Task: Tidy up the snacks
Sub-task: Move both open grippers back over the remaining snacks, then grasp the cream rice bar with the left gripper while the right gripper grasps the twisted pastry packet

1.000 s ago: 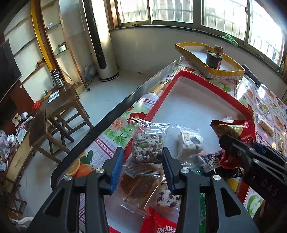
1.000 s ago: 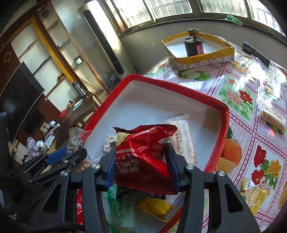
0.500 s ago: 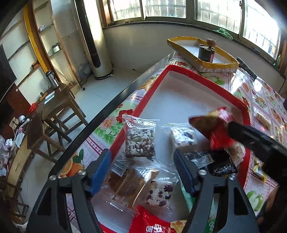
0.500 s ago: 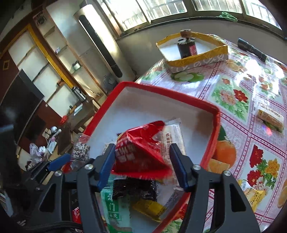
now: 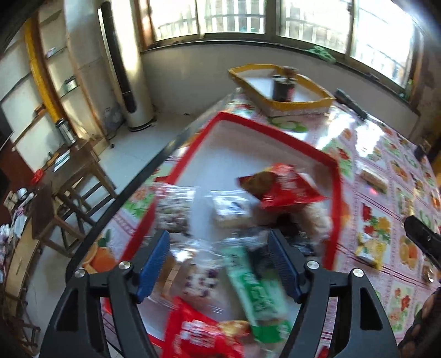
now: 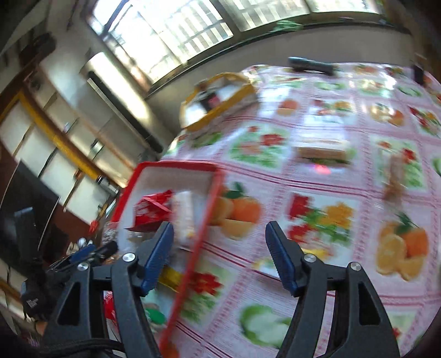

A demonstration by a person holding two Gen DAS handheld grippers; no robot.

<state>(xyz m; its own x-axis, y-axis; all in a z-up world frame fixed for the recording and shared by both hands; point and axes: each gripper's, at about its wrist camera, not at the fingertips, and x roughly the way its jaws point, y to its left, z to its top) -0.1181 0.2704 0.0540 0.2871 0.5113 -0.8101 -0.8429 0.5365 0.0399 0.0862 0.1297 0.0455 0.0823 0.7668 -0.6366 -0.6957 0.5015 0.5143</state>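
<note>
left claw [image 5: 217, 261] released, over clear and green snack packs in red tray [image 5: 335, 217] | right claw [image 6: 219, 254] opening, nothing between jaws, over floral surface [image 6: 317, 192] beside tray | red snack bag [image 5: 281, 187] lying in tray

A lived-in home, likely a dining or living room. Fruit-and-flower oilcloth [image 5: 386, 225] over the tabletop, barred windows [image 5: 234, 16] along the top of the frame, tall standing air conditioner [image 5: 124, 68] upper left, yellow-trimmed wall shelves [image 5: 49, 82], wooden side table [image 5: 74, 165] at left.
</note>
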